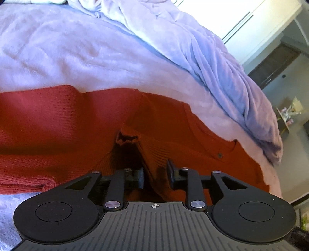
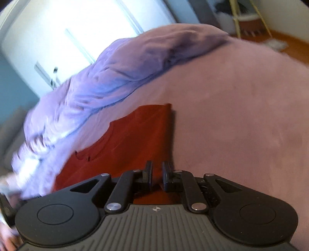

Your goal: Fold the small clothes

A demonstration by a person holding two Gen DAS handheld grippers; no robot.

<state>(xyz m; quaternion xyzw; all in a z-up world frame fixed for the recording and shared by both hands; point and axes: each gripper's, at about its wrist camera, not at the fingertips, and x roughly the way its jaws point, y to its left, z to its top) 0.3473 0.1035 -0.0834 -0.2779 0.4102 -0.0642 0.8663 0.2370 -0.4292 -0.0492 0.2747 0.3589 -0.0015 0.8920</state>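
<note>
A red knitted sweater [image 1: 77,123] lies spread on a lilac bed cover [image 1: 77,58]. In the left wrist view a raised fold of the sweater with its cuff [image 1: 127,139] runs between the fingers of my left gripper [image 1: 155,176], whose jaws stand partly apart around the fabric. In the right wrist view the sweater [image 2: 135,139] lies flat with its neckline at the left. My right gripper [image 2: 157,176] sits over its near edge, jaws a narrow gap apart with red fabric between them.
A crumpled lilac duvet [image 1: 212,63] is heaped along the far side of the bed and also shows in the right wrist view [image 2: 115,73]. A white wardrobe [image 1: 231,15] and shelves stand beyond. Bare pinkish cover [image 2: 241,115] lies right of the sweater.
</note>
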